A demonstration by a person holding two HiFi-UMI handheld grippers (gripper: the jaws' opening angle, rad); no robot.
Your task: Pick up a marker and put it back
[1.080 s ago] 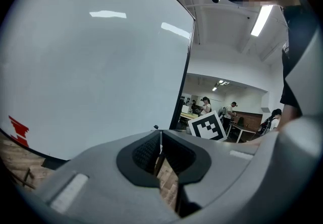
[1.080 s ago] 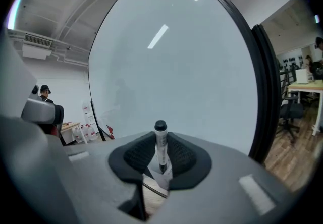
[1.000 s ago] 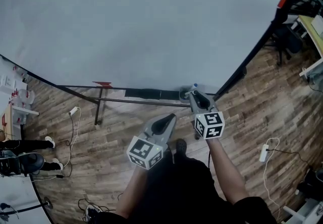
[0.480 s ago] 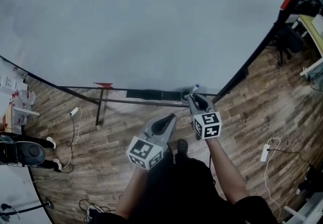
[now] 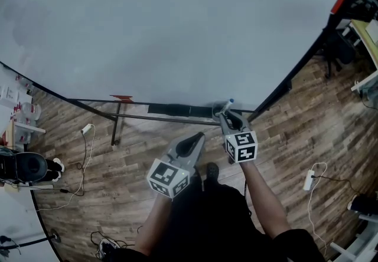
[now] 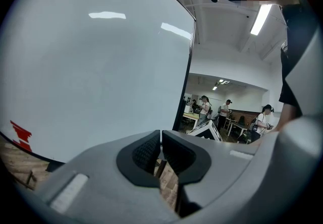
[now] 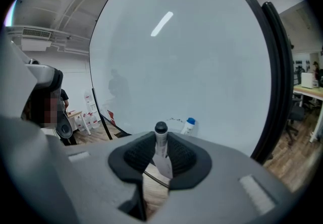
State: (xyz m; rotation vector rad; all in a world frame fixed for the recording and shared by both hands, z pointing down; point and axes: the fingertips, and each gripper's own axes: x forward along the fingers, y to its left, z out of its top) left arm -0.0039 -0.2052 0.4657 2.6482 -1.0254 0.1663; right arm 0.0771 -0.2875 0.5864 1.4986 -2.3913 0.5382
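— Where have we got the marker (image 7: 161, 148)?

— In our right gripper (image 5: 227, 114). Its fingers (image 7: 139, 155) are closed on the white barrel, and the black cap sticks out past the tips.

— Which way does it lie?

— Lengthwise along the fingers, so its long axis points straight at the whiteboard (image 5: 177, 30), cap end first and a little downward.

— And the place it goes back to?

— We take that to be the dark ledge (image 5: 177, 110) along the foot of the board. It lies ahead of and below the cap, close by. The ledge runs side to side, so the marker points across it. We think we must turn the wrist to bring the barrel in line before letting go.

— Anything in the way?

— A small bottle (image 7: 187, 125) with a blue cap stands just right of the marker's tip, so we would aim left of it.

— Our left gripper (image 5: 199, 136)?

— Further back and to the left, fingers (image 6: 146, 150) together with nothing between them. The right is plainly nearer.
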